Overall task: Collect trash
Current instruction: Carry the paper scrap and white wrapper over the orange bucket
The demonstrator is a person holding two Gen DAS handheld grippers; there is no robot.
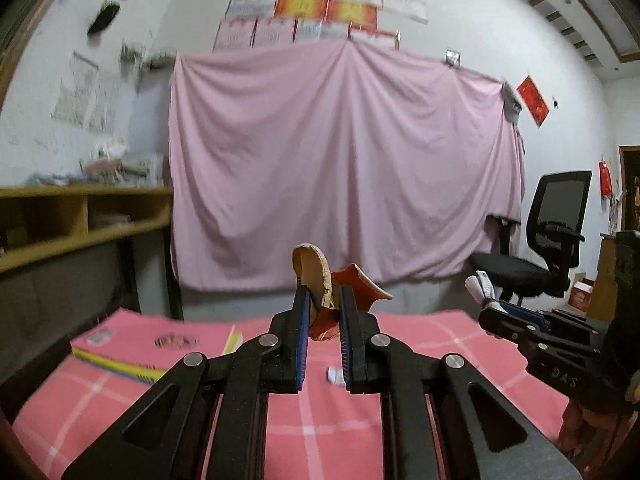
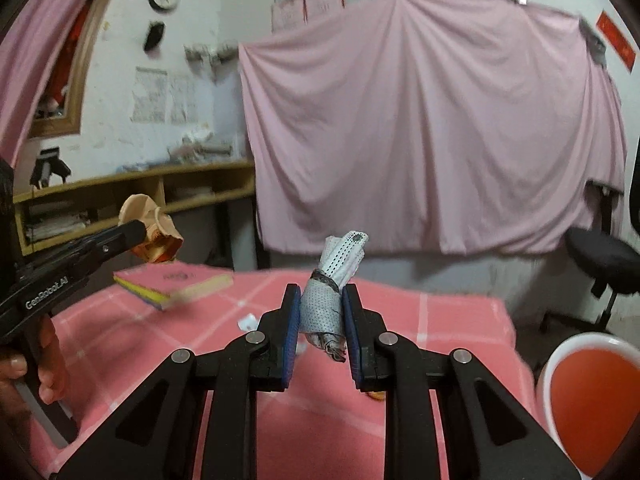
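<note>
We grip orange peel [image 1: 320, 280] in left gripper [image 1: 324, 304]; right gripper [image 2: 322, 312] clamps crumpled wrapper [image 2: 332, 284], both above pink table [image 1: 328, 436].

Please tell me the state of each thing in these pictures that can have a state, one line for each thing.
Left gripper: shut on the orange and tan peel.
Orange and tan peel: held above the table.
Right gripper: shut on the white dotted wrapper.
White dotted wrapper: crumpled, lifted off the table.
Pink checked tablecloth: spread flat.
Small white paper scrap: lying on the cloth.
Pink book: closed, flat.
</note>
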